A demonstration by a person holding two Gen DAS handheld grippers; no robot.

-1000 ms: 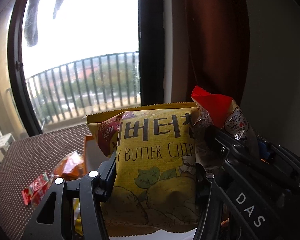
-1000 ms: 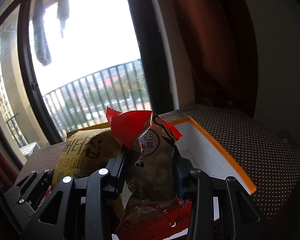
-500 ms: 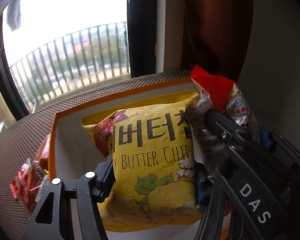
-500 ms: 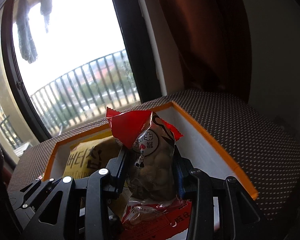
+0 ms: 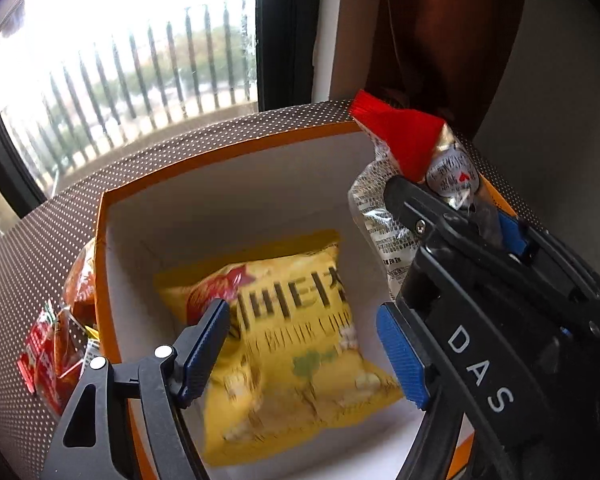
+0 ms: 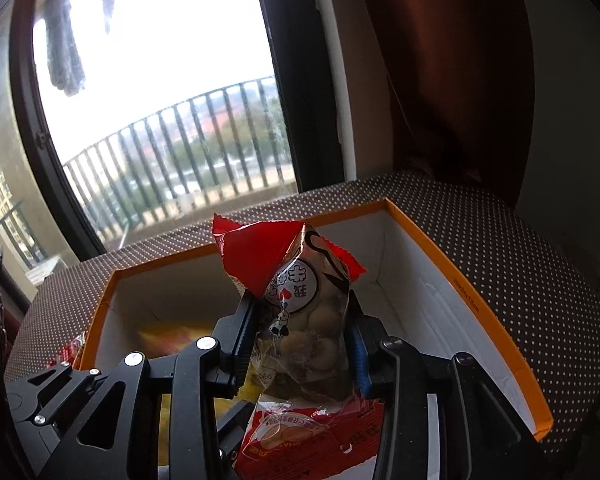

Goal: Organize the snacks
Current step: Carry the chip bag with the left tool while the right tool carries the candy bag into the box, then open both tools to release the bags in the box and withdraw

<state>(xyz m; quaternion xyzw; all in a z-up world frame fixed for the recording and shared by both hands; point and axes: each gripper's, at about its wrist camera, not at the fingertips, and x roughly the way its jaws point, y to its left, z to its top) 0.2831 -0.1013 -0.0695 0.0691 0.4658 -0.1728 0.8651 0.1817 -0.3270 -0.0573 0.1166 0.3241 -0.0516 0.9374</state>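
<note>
A yellow butter chip bag (image 5: 284, 392) lies blurred inside the white box with an orange rim (image 5: 220, 156). My left gripper (image 5: 304, 344) hovers over it, tilted down. Its jaws are opening and its blue pads stand clear of the bag on both sides. My right gripper (image 6: 300, 344) is shut on a clear snack packet with a red top (image 6: 296, 280), held upright over the box's near right part (image 6: 460, 272). The same packet (image 5: 396, 148) shows in the left wrist view at the upper right. The yellow bag (image 6: 172, 336) is a blur low in the box.
Several loose red and orange snack packets (image 5: 56, 344) lie on the brown dotted tablecloth (image 5: 40, 240) just left of the box. A window with a balcony railing (image 6: 180, 140) stands behind the table, and a dark curtain (image 6: 460, 80) hangs at the right.
The left jaws widened and the yellow chip bag slipped out of them down into the box. Both grippers tipped down towards the box. The right one kept its packet.
</note>
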